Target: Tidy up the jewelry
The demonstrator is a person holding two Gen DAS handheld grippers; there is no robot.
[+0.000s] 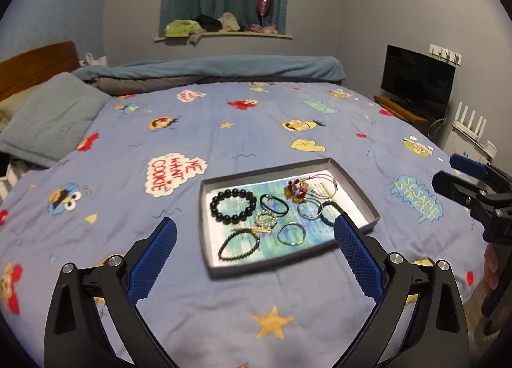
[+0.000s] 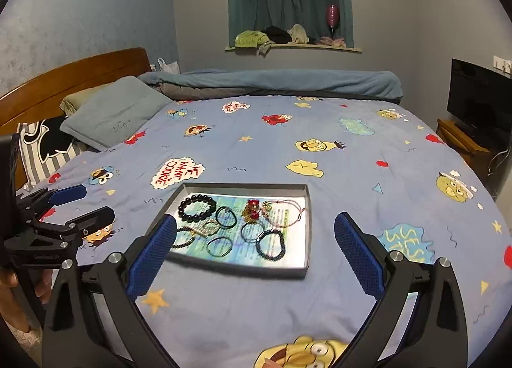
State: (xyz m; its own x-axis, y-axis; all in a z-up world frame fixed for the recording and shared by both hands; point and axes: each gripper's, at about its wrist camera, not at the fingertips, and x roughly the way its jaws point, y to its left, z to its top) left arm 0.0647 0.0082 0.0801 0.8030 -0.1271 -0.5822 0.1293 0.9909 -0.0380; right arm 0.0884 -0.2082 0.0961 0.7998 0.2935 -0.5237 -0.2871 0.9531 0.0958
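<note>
A shallow grey tray lies on the bed and holds several bracelets and hair ties on a blue-green printed sheet. A black bead bracelet lies at its far left, a red and gold charm at the back, a pink cord beside it. My left gripper is open and empty, above the tray's near edge. My right gripper is open and empty, near the tray. The bead bracelet and pink cord also show there. Each gripper appears in the other's view, the right one, the left one.
The bed has a blue cartoon-print cover. Pillows and a wooden headboard are at the left, a folded blanket at the back. A TV on a stand is to the right. A window ledge holds clothes.
</note>
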